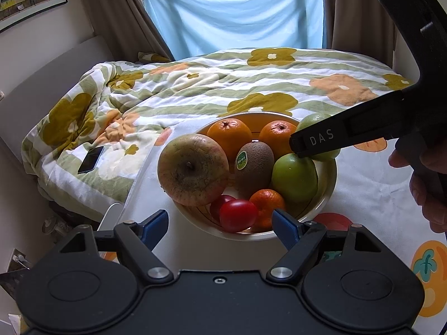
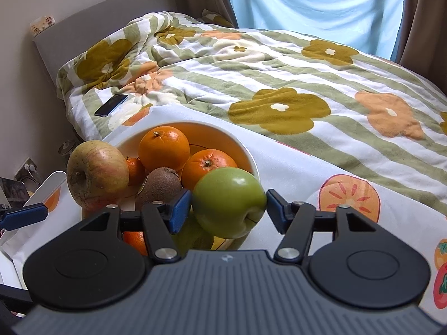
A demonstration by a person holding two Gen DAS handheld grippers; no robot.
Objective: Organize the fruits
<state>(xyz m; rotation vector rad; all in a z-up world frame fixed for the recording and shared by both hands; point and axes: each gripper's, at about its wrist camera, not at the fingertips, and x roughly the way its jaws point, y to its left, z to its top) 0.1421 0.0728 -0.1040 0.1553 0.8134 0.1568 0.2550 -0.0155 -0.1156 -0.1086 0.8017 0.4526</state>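
Observation:
A white bowl (image 1: 251,236) (image 2: 245,150) on the fruit-print cloth is piled with fruit. It holds a large russet apple (image 1: 192,169), two oranges (image 1: 229,136), a kiwi (image 1: 255,167), a mandarin (image 1: 266,201) and red fruits (image 1: 237,215). A green apple (image 2: 229,201) (image 1: 294,177) rests on the pile at the bowl's right side. My right gripper (image 2: 229,209) stands open around it, with the pads close at its two sides. Its black finger (image 1: 315,139) hides part of a second green apple (image 1: 313,118). My left gripper (image 1: 220,223) is open at the bowl's near rim, gripping nothing.
A floral quilt (image 2: 279,83) covers the bed behind the bowl, with a dark phone (image 1: 90,159) (image 2: 111,104) lying on it at the left. A person's hand (image 1: 430,189) holds the right gripper's handle. The cloth-covered table edge (image 1: 134,189) drops off at the left.

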